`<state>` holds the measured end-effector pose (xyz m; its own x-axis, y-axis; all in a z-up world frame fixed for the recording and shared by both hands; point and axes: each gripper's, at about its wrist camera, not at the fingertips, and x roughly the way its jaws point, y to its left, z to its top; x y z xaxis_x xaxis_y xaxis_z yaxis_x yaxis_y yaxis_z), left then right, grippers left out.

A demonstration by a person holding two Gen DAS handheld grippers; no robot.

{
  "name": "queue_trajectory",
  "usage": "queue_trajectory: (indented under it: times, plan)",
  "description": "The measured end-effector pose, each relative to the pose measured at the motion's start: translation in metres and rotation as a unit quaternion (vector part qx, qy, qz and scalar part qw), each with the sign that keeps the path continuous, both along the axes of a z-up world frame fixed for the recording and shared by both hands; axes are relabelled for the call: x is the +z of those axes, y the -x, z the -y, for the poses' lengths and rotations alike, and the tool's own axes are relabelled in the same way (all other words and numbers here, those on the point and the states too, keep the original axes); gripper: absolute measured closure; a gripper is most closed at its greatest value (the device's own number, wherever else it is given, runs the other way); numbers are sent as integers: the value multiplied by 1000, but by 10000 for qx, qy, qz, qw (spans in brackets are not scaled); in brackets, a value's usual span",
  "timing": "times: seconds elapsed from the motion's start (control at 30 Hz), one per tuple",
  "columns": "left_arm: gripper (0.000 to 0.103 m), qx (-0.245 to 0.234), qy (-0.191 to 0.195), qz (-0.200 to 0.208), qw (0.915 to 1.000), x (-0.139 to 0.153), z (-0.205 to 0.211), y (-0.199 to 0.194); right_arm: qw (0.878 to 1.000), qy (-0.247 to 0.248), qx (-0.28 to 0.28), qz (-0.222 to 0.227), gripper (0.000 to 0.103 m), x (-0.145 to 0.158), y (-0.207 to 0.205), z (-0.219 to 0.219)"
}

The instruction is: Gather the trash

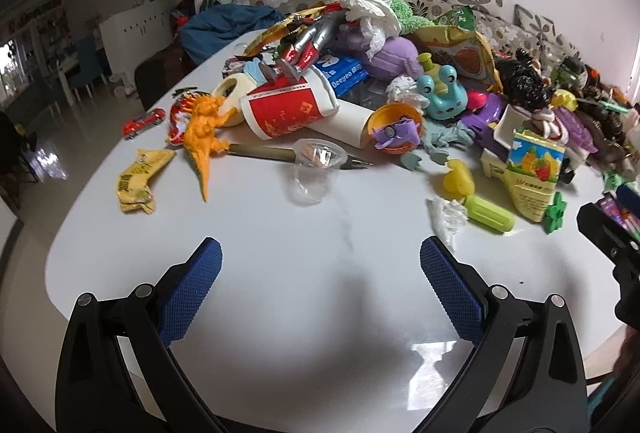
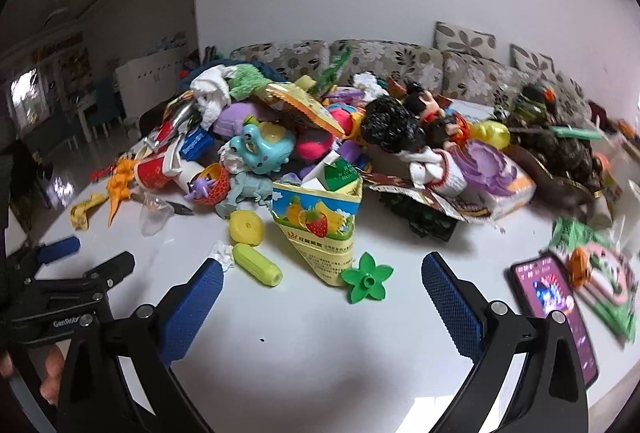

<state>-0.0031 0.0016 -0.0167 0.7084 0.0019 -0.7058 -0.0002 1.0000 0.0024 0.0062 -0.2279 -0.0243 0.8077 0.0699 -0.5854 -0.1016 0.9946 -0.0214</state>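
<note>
Now: both grippers empty over glossy table

My left gripper spreads wide; ahead stands a clear plastic cup. My right gripper gapes too, a crumpled printed carton just ahead between its knurled blue pads.

Right gripper held over the white table, blue pads wide apart, nothing between them. Just ahead, a crumpled fruit-print juice carton, a green flower block touching it, a yellow-green cylinder toy. Lit phone lying at right, left gripper at left edge.
</note>
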Motion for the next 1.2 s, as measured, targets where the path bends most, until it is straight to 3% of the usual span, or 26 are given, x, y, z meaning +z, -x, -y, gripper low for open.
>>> queue_trajectory:
  times: [0.17, 0.67, 0.83, 0.97, 1.07, 1.13, 1.17, 1.2]
  plan:
    - [6, 5, -67, -59, 10000, -2, 3, -3, 9992, 324, 252, 26, 5, 1, -2, -5]
    - [6, -44, -96, -92, 9999, -3, 0, -11, 9985, 22, 514, -183, 5, 2, -21, 1]
    - [6, -9, -289, 86, 9995, -1, -1, -8, 9966, 154, 754, -288, 5, -1, -40, -3]
    - [6, 15, -50, -2, 10000, -1, -8, -11, 9958, 119, 789, -447, 5, -5, -64, 3]
    - [6, 64, -24, -15, 10000, -3, -9, -13, 9934, -192, 786, -811, 6, -15, -91, 11]
    - [6, 65, -14, -36, 10000, -4, -9, -15, 9901, -415, 837, -1049, 26, -23, -103, 14]
    - [6, 69, -18, -38, 10000, -5, -8, -15, 9850, -708, 1003, -1216, 40, -28, -112, 15]
    - [6, 72, -28, -42, 10000, -5, -8, -15, 9847, -770, 1027, -1177, 41, -28, -113, 15]
